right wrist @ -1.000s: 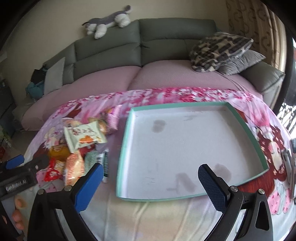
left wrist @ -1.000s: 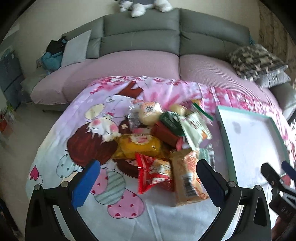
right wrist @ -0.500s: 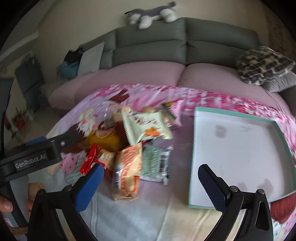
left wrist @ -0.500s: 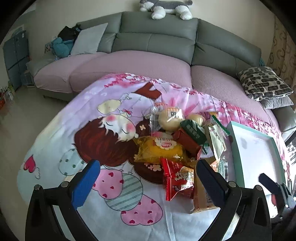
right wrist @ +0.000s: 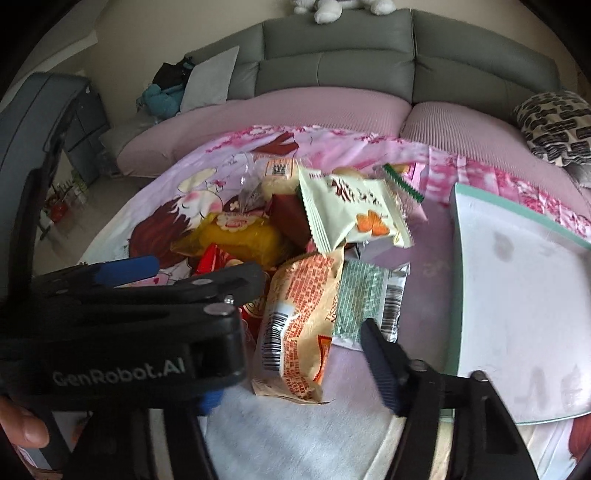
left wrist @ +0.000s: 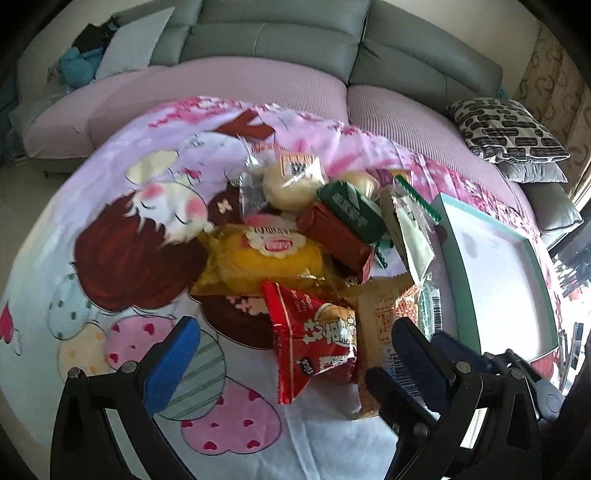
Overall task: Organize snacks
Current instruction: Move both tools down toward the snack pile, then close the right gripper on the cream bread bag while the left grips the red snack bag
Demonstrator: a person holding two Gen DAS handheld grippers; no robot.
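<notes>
A pile of snack packets lies on the cartoon-print cloth [left wrist: 122, 206]: a red packet [left wrist: 314, 343], a yellow packet [left wrist: 266, 258], an orange-printed packet [right wrist: 299, 325], a pale green packet [right wrist: 351, 214] and a dark green one [left wrist: 351, 210]. A white tray with a teal rim [left wrist: 458, 258] sits to the right of the pile and also shows in the right wrist view [right wrist: 454, 280]. My left gripper [left wrist: 291, 354] is open, just before the red packet. My right gripper [right wrist: 295, 373] is open, just before the orange-printed packet. The left gripper's body [right wrist: 122, 314] hides my right gripper's left finger.
A grey and pink sofa [left wrist: 280, 74] stands behind the cloth-covered table. A patterned cushion [left wrist: 506, 133] lies at its right end. A plush toy [right wrist: 340, 7] sits on the sofa back. A dark cabinet [right wrist: 77, 122] stands at the far left.
Both grippers have moved in towards the snack pile, which is now larger in both views. The right gripper swung left from the tray, close beside the left one.
</notes>
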